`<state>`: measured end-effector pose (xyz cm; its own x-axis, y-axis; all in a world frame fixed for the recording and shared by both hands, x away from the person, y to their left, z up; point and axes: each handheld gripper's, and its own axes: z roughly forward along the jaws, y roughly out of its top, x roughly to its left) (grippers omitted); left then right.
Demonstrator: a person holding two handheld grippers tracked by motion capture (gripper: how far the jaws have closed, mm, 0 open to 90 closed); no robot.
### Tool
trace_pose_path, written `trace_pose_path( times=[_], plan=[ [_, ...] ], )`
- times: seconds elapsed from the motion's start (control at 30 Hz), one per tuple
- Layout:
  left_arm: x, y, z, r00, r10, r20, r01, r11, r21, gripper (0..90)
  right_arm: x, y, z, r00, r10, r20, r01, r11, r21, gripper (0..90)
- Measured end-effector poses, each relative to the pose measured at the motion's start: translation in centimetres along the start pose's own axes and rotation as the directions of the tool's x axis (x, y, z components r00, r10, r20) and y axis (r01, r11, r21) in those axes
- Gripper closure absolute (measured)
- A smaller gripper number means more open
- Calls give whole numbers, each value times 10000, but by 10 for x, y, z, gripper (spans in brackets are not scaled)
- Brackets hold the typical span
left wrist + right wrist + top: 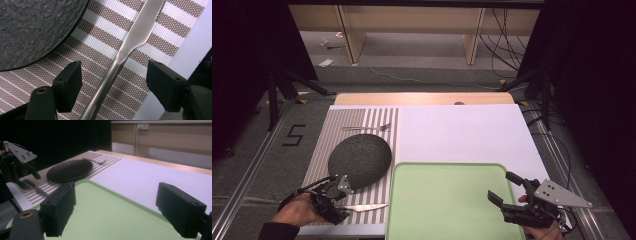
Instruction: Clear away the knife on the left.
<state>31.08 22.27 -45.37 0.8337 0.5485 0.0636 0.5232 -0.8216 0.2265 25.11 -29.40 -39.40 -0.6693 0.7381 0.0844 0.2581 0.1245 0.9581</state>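
- At the near left of the desk, the left gripper (pixel 330 199) hangs low over the knife (pixel 120 60), which lies flat on the striped placemat (pixel 362 117), just near of the dark round plate (pixel 360 160).
- From the left gripper view, its jaws stand spread wide, one on each side of the knife's handle where it narrows toward the blade; neither jaw touches the metal, so nothing is grasped yet.
- On the near right, the right gripper (pixel 504 187) hovers above the right part of the green tray (pixel 447 200) with its jaws released and nothing between them.
- Farther off on the placemat, a fork (pixel 369 128) lies beyond the plate, untouched.
- Nothing rests on the tray as far as the pictures show, and plate, fork and knife all sit on the placemat to its left.
- My judgement: the work is at its very start, with the pick-up of the knife lined up but not made.
- Left to do, as I read it: close on the handle, lift the knife clear, and carry it wherever it belongs, perhaps the tray; the plate and fork may follow.
- The handle is thin, smooth and flat against the mat, so the grip could slip or skid.
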Motion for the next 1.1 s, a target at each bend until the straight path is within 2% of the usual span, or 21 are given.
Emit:
trace_pose_path(
  times=[0.13,0.17,0.33,0.43,0.53,0.7,0.73,0.9,1.03,1.1],
  plan=[
    [2,2,3,10000,-26,30,25,9999,155,336,0,0,0,10000,0,15,0,10000,7,171],
    [2,2,4,10000,-1,34,0,9997,225,372,0,0,0,10000,6,9,-6,10000,-15,172],
    [1,5,5,9999,111,-21,-110,9986,514,432,0,0,1,10000,-5,7,5,10000,14,173],
    [1,6,6,9998,153,139,-162,9975,689,461,1,0,1,10000,-7,0,7,10000,10,173],
    [2,9,9,9995,-48,299,25,9970,772,505,0,0,1,10000,2,2,-2,10000,12,174],
    [3,11,9,9991,-33,421,-4,9963,862,543,1,0,1,10000,-28,-8,28,10000,33,175],
    [3,11,9,9989,-38,460,-1,9964,845,576,0,0,1,10000,-18,-6,19,10000,23,175],
    [2,12,9,9984,30,559,-90,9942,1075,633,1,0,1,10000,-30,-16,30,10000,21,177],
    [3,12,9,9976,-187,664,111,9935,1134,650,1,0,1,10000,-37,-11,37,10000,54,177],
    [4,13,9,9980,-165,613,86,9919,1268,671,1,0,1,10000,-47,-22,48,9999,98,179]
  ],
)
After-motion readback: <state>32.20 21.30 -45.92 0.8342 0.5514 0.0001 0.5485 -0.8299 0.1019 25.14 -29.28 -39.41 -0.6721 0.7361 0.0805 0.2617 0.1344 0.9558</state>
